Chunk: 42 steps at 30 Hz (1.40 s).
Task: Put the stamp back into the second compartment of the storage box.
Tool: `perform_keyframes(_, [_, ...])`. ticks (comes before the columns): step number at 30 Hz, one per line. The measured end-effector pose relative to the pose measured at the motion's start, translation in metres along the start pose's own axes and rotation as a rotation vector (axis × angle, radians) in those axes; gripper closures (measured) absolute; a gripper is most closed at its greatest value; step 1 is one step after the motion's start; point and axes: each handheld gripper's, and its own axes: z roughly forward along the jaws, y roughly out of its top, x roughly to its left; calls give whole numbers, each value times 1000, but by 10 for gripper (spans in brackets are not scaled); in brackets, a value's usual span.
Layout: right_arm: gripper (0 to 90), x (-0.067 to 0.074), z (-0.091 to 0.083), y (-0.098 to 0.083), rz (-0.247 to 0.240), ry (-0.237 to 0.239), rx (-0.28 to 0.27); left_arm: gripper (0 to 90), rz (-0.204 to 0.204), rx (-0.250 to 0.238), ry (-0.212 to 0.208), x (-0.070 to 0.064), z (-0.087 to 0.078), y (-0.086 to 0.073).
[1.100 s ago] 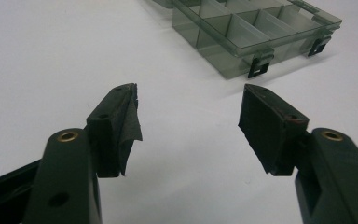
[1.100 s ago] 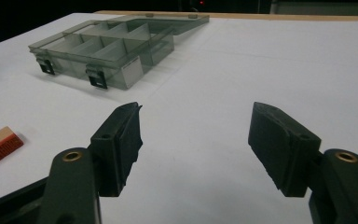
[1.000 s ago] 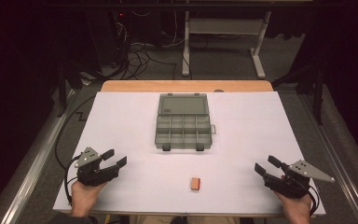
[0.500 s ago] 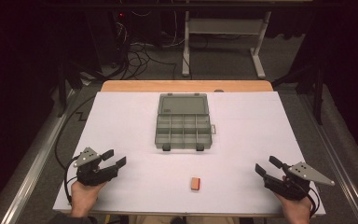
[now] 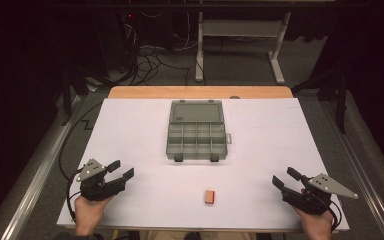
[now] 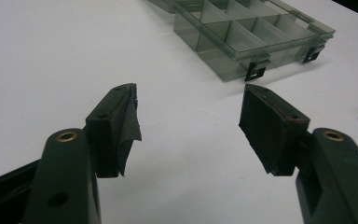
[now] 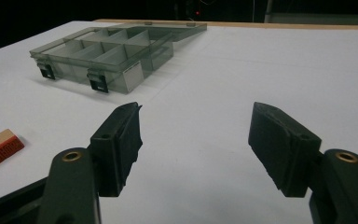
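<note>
Claws: left claw (image 5: 121, 170) agape | right claw (image 5: 285, 178) agape | eraser (image 5: 209, 196) between, untouched

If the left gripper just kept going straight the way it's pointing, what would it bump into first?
Probably the grey clear plastic compartment box, near its latched front edge. The left gripper has only bare white table before that, though depth is hard to judge.

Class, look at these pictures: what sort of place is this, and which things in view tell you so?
Probably a lab or workshop test bench. A white-covered table stands in a dark room, loose cables trail over the floor behind it, and a person holds the left gripper and right gripper above it.
</note>
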Motion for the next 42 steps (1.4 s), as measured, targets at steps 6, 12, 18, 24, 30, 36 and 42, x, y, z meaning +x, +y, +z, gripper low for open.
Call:
perform_keyframes(6, [337,1,1,1,-2,-9,-6,373,9,-3,-25,-5,2,4])
perform_keyframes(12, [337,-1,4,2,10,-10,-10,374,30,1,-35,-9,1,7])
perform_keyframes(18, [337,-1,5,3,7,-3,-9,375,29,6,-54,-14,4,10])
perform_keyframes(24, [333,-1,5,3,11,-3,-11,376,60,19,-77,-23,15,17])
perform_keyframes(30, [319,-2,4,2,26,-6,-15,377,95,51,-99,-31,27,22])
perform_keyframes(36, [319,-1,3,2,24,-9,-20,383,120,68,-118,-38,34,26])
perform_keyframes(42, [319,-1,3,2,22,-11,-19,388,138,91,-135,-44,41,30])
